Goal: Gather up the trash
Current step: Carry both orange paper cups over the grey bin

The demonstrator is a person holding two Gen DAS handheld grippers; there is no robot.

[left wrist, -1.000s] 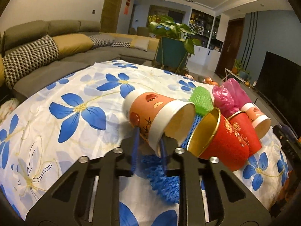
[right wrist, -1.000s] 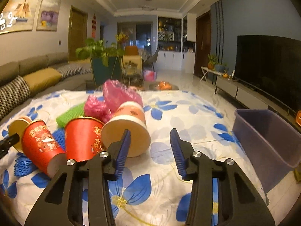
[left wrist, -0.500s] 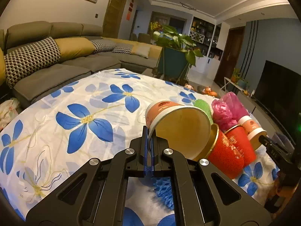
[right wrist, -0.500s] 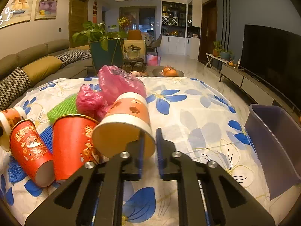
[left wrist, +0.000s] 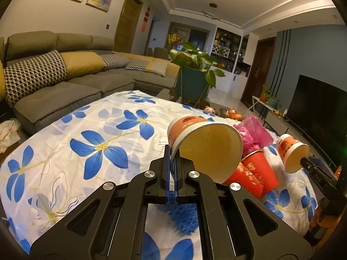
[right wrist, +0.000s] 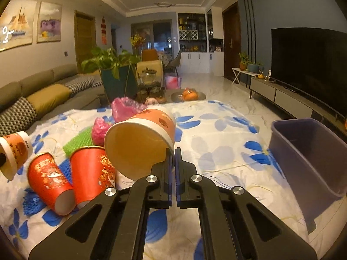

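Observation:
My left gripper point(left wrist: 172, 151) is shut on the rim of an orange-and-white paper cup point(left wrist: 203, 145), held above the flowered tablecloth point(left wrist: 97, 143). My right gripper point(right wrist: 173, 153) is shut on the rim of a second orange-and-white cup point(right wrist: 141, 138), also lifted; that cup shows in the left wrist view point(left wrist: 292, 151). The left-held cup shows at the left edge of the right wrist view point(right wrist: 15, 151). Two red paper cups point(right wrist: 49, 179) point(right wrist: 91, 173) lie on the table with pink plastic bags point(right wrist: 123, 108), a green mesh point(right wrist: 78, 143) and a blue mesh point(left wrist: 184, 218).
A purple plastic bin point(right wrist: 310, 160) stands off the table's right edge. A grey sofa point(left wrist: 65, 80) runs along the left. A potted plant point(right wrist: 115, 73) stands beyond the table, and a TV point(right wrist: 310, 65) fills the right wall.
Both grippers closed on the cup rims and lifted the two orange-and-white cups off the table.

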